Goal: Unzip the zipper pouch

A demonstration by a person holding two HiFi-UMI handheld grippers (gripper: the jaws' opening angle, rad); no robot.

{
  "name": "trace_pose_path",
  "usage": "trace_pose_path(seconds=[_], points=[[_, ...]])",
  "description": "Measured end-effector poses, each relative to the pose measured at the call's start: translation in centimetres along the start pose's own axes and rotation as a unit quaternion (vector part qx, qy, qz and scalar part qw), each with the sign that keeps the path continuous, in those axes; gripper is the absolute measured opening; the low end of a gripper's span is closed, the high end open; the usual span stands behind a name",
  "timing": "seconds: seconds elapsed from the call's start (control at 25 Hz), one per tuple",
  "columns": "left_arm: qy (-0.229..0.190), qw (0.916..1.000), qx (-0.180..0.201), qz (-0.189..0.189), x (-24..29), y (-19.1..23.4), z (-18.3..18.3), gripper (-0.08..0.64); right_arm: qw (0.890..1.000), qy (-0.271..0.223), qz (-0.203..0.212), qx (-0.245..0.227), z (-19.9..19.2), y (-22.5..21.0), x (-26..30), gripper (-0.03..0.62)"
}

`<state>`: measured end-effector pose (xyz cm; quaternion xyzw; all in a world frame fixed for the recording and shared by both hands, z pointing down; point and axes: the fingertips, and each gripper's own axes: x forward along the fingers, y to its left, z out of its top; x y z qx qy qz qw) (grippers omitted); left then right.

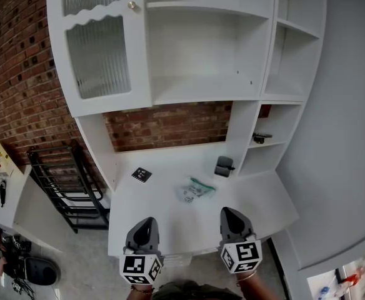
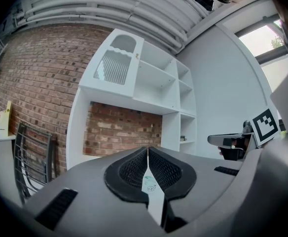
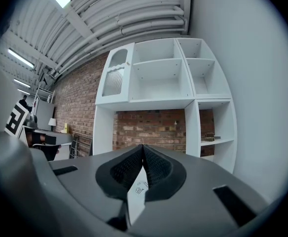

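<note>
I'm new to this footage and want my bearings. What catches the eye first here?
Low in the head view, the left tongs and right tongs, both shut and empty, hover at the near edge of the white desk. Beyond them the zipper pouch lies mid-desk, untouched. A white shelf unit rises behind it against a brick wall.

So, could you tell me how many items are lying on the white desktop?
3: a black marker tile back left, the clear zipper pouch in the middle, a dark grey object back right beside the shelf unit. More may be hidden at the near edge.
</note>
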<state>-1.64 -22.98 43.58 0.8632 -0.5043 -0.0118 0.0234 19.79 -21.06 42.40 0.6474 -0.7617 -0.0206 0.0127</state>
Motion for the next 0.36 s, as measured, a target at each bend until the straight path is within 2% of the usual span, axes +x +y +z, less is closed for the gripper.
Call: trace_pose_path(seconds=[0.36], points=[[0.005, 1.0, 0.001, 0.004, 0.38, 0.3, -0.23, 0.011, 1.0, 0.005, 0.004, -0.004, -0.35, -0.13, 0.65, 0.001]])
